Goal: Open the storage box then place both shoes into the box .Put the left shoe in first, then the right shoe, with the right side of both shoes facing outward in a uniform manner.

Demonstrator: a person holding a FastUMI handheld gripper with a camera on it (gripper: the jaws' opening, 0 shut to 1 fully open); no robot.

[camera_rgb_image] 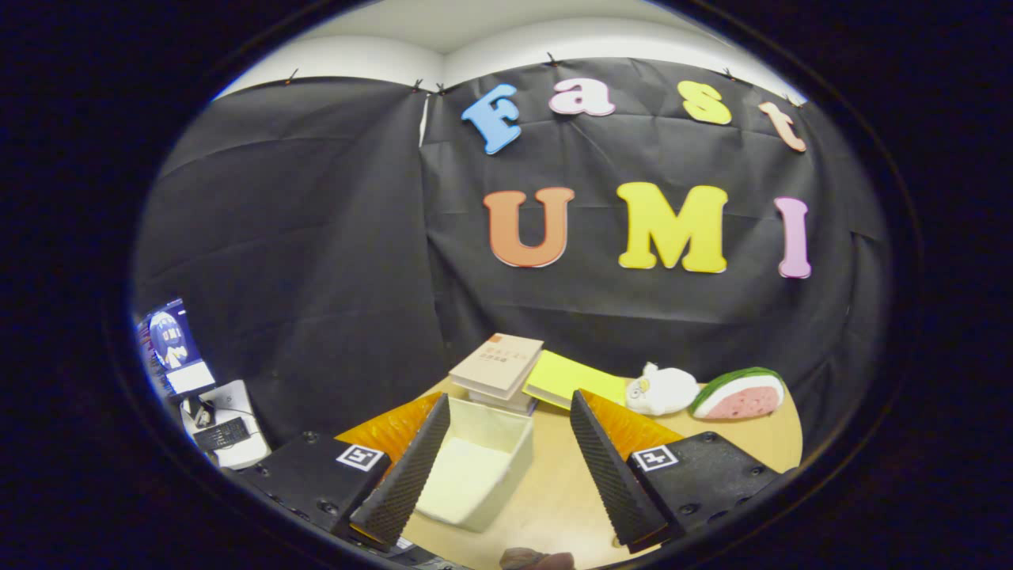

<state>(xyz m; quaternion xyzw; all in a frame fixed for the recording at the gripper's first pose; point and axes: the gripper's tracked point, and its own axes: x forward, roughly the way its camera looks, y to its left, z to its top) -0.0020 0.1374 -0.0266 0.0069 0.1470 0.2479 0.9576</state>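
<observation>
Far left of the storage box (pixel 475 467), off the surface (pixel 554 491): a lit screen (pixel 170 344) and a small stand with a remote-like item (pixel 220 433). Tool (pixel 506 467) held wide apart, clamped on nothing, fingers (pixel 400 475) straddling the box, which sits on the surface between and just ahead of them, nearer the left finger. Box already open-topped, pale, thin-walled, empty inside; likely light and rigid enough to slide if nudged (best steadied by a rim, not a flat wall). Behind the box: a stack of books (pixel 497 370), then to its right a yellow sheet (pixel 571 378). Further right of the box: a white plush toy (pixel 661 389) and a watermelon-slice toy (pixel 740 393), near the surface's far rounded edge. Shoes: cannot tell where; likely soft uppers with stiff soles, best pinched at heel collar. Open room right of the box, bare surface up to the right finger.
</observation>
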